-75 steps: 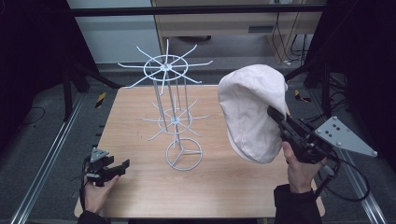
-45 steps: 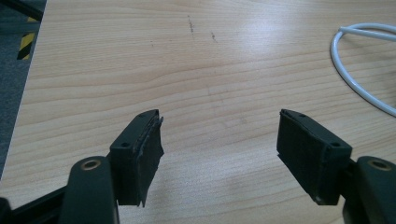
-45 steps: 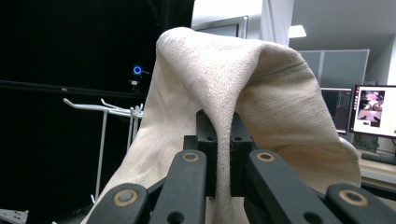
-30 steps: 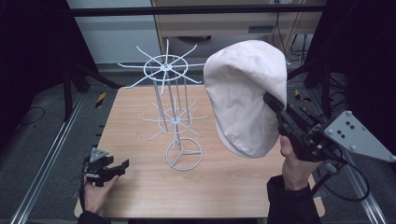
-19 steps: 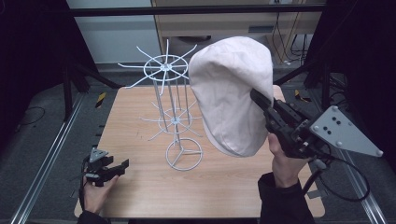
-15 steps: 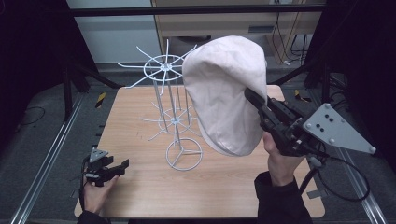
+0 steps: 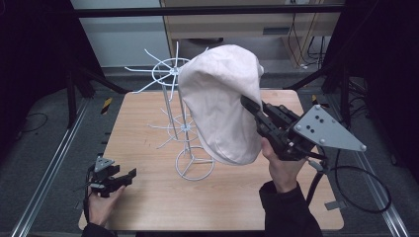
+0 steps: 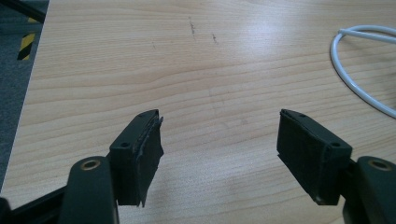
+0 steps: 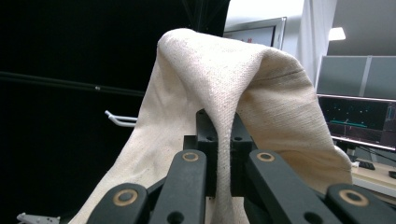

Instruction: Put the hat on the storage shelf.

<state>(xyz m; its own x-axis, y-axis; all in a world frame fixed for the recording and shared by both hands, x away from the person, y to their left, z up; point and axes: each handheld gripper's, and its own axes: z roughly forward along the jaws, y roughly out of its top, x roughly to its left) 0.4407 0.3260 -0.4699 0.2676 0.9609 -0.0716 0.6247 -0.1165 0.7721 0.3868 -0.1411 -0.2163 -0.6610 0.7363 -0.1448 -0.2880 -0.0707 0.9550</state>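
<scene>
Clamping the cream hat (image 7: 222,103), right claw (image 7: 247,102) shut tight.

— What colour is the hat (image 7: 222,103)?
— Creamy white, plain, no pattern.
— And the rack (image 7: 174,86)?
— White wire. The desk (image 7: 148,197) is light wood, and each gripper is black.

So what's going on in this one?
A person holds a hand-held gripper in each hand at a wooden table. The right hand-held gripper is clamped on a cream fabric cap, held up in the air close beside the top ring of a white wire hat rack. The left hand-held gripper rests near the table's front left corner, jaws open with nothing between them.
</scene>
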